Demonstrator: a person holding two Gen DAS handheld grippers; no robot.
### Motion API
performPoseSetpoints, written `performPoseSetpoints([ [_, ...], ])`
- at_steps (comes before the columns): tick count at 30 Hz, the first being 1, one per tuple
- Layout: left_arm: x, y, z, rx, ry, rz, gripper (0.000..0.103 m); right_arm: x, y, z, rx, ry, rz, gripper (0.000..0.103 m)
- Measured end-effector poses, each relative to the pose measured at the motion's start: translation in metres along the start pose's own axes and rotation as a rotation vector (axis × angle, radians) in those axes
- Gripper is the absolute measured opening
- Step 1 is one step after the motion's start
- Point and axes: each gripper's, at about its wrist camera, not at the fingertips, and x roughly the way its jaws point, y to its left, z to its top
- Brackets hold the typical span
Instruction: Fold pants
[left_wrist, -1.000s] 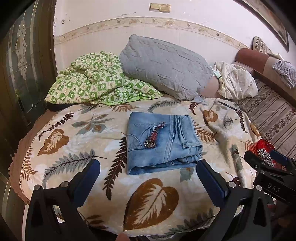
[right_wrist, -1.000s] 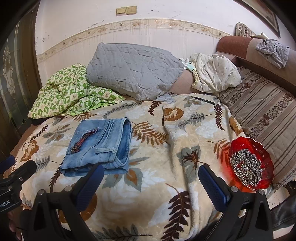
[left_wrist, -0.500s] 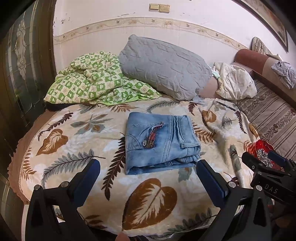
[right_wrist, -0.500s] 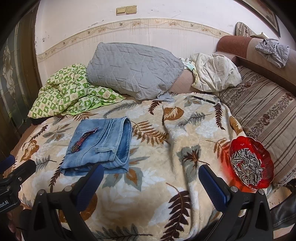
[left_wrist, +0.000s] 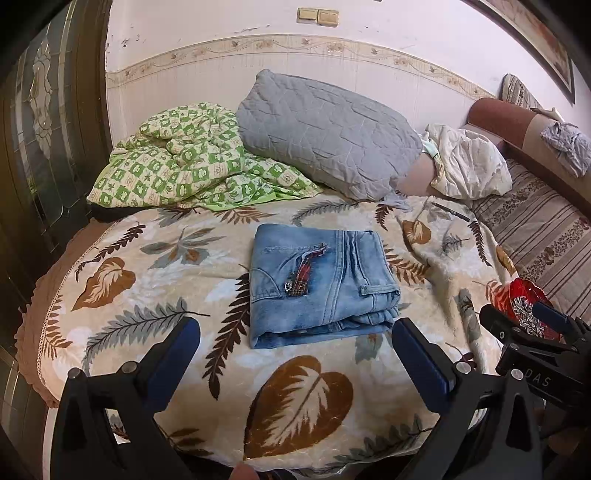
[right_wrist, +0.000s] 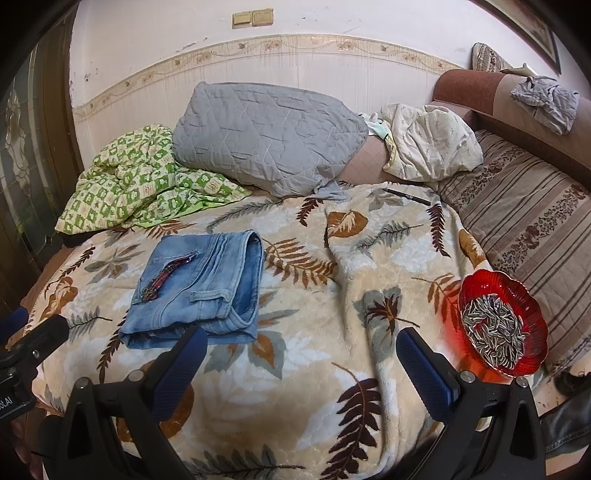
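Pants (left_wrist: 321, 284) of light blue denim lie folded into a compact rectangle on the leaf-patterned blanket (left_wrist: 177, 273), roughly central on the bed. A plaid-trimmed pocket opening and a belt loop face up; stacked layer edges show along the near side.

The right wrist view shows the rounded fold along the pants' right edge, a pen (right_wrist: 406, 195) farther back on the blanket, and the full red dish of sunflower seeds (right_wrist: 502, 332) at the blanket's right edge. The left wrist view shows that dish only in part, behind the right gripper (right_wrist: 301, 356), and shows the pants squarely from the front.

The left gripper (left_wrist: 295, 345) hovers at the near edge of the bed, jaws spread wide, holding nothing and apart from the pants. The right gripper is likewise spread wide and empty, above bare blanket to the right of the pants.

Farther back lie a green checked quilt (left_wrist: 192, 162) and a grey quilted pillow (left_wrist: 328, 129) against the wall.
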Motion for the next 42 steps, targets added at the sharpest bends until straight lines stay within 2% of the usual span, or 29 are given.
performPoseSetpoints([
  [27,-0.0001,-0.0041,0.0007,-0.026,0.004,-0.014,0.103,0.0046,-0.0013,0.0006,-0.013,0.014,0.004,0.103],
  [42,0.0034,-0.0023,-0.0024,-0.078,0.019,-0.068,0.103,0.007,-0.0022,-0.0007,-0.013,0.018,0.008,0.103],
])
